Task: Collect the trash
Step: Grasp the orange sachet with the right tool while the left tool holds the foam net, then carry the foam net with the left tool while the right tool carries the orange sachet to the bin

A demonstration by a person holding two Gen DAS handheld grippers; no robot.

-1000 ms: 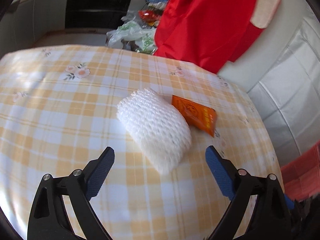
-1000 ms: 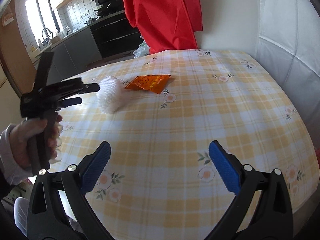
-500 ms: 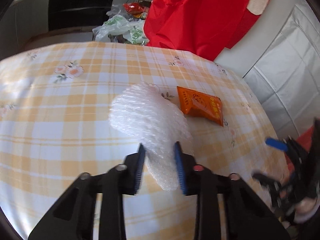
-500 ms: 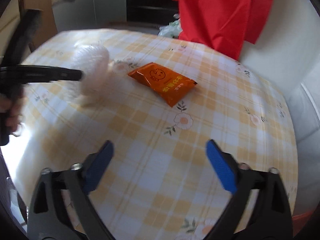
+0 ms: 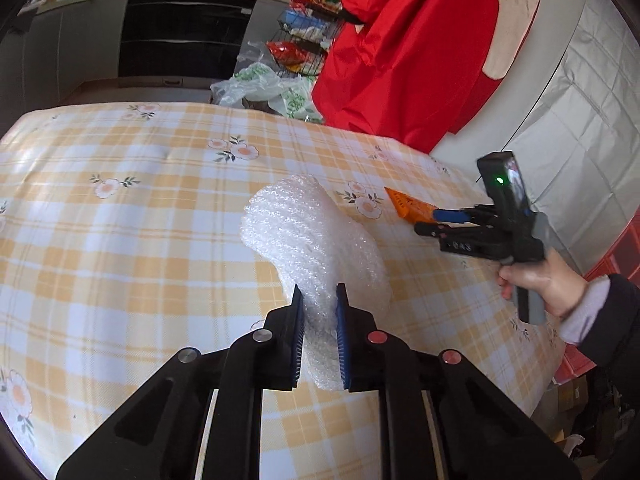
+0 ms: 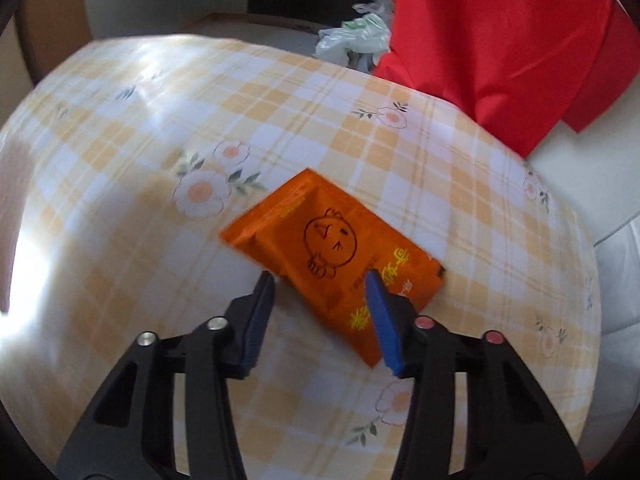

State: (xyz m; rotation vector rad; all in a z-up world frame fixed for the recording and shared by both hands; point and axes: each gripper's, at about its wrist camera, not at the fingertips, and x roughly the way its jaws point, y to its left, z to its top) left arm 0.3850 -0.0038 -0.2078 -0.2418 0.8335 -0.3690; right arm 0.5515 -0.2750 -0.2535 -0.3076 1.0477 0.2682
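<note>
Left wrist view: the left tongs (image 5: 320, 332) are clenched on the white foam wrap (image 5: 316, 240), its far end above the checked worktop (image 5: 120, 220); next it needs carrying to a bin.

Right wrist view: the right tongs (image 6: 322, 312) are closing around the orange packet (image 6: 332, 256) flat on the worktop, pads not yet pressing. It shows a cartoon face and Chinese print I cannot read.

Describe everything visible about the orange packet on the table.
The orange packet is a flat, glossy, rectangular foil-like sachet printed with a cartoon face and yellow characters. It lies flat on the checked tablecloth, angled diagonally, apparently sealed. The right gripper straddles its near end, jaws closing around it; whether the pads press it yet is unclear.
</note>
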